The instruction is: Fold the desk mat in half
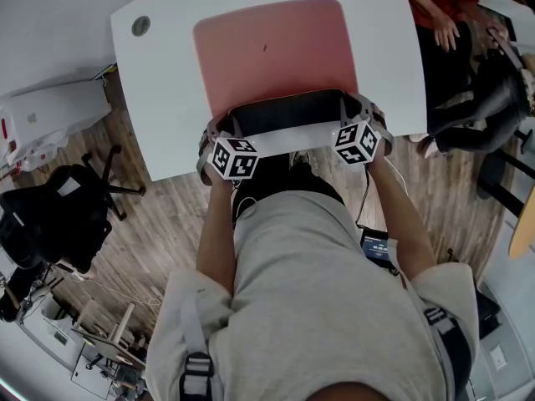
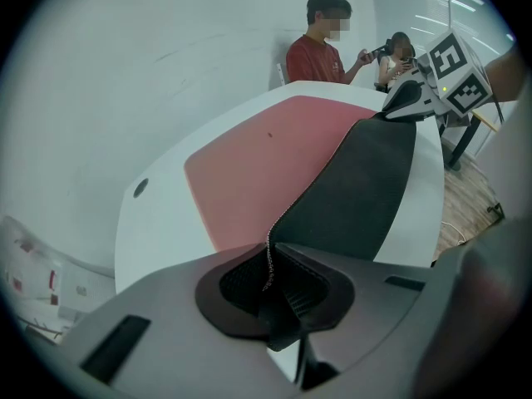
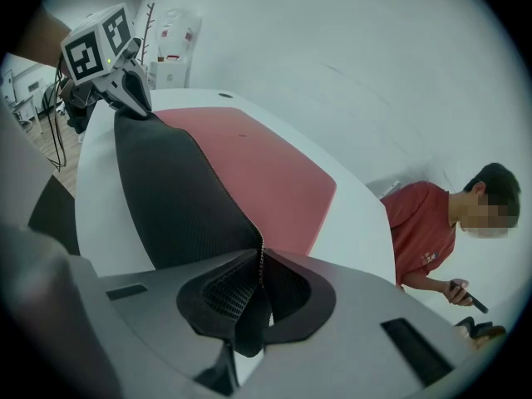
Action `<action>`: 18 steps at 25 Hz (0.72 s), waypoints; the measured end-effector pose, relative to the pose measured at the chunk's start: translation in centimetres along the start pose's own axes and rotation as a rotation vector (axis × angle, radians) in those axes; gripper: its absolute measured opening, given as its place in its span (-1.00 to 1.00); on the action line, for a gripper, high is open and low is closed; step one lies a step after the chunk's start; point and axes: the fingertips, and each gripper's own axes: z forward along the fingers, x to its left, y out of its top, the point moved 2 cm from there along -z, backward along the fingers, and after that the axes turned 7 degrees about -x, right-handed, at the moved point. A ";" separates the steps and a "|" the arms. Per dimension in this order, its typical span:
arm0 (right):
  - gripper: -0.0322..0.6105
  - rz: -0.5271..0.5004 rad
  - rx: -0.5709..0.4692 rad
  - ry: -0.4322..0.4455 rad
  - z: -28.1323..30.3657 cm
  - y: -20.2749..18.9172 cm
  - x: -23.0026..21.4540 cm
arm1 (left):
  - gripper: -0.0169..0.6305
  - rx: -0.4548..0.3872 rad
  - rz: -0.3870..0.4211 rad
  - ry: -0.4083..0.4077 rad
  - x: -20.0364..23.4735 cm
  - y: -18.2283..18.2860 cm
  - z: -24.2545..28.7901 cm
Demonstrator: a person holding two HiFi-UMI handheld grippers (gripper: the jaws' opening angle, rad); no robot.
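A pink desk mat (image 1: 272, 53) with a black underside (image 1: 288, 114) lies on the white table (image 1: 146, 107). Its near edge is lifted and curled back, showing the black side. My left gripper (image 1: 219, 134) is shut on the mat's near left corner (image 2: 268, 252). My right gripper (image 1: 366, 117) is shut on the near right corner (image 3: 259, 256). In the left gripper view the black flap (image 2: 357, 189) runs across to my right gripper (image 2: 399, 105). In the right gripper view the flap (image 3: 170, 185) runs to my left gripper (image 3: 129, 94).
A round cable hole (image 1: 140, 26) sits at the table's far left corner. A black office chair (image 1: 58, 215) stands at the left on the wooden floor. Two people (image 1: 456, 23) are beside the table's far right end. White boxes (image 1: 38, 124) rest at the left.
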 end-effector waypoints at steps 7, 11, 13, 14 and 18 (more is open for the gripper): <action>-0.74 -0.002 0.033 0.010 0.3 0.4 -0.1 | -0.85 -0.014 0.009 -0.068 0.4 0.1 0.1; -0.74 0.023 0.062 0.019 0.4 0.4 0.0 | -0.85 -0.010 0.007 -0.115 0.4 0.0 0.1; -0.74 0.035 0.075 0.013 0.4 0.4 -0.3 | -0.85 -0.015 0.009 -0.140 0.4 0.3 0.3; -0.74 0.038 0.080 0.010 0.5 0.4 -0.4 | -0.85 -0.020 0.013 -0.152 0.5 0.4 0.3; -0.74 0.033 0.102 0.003 0.4 0.5 -0.4 | -0.85 -0.038 0.029 -0.198 0.5 0.5 0.2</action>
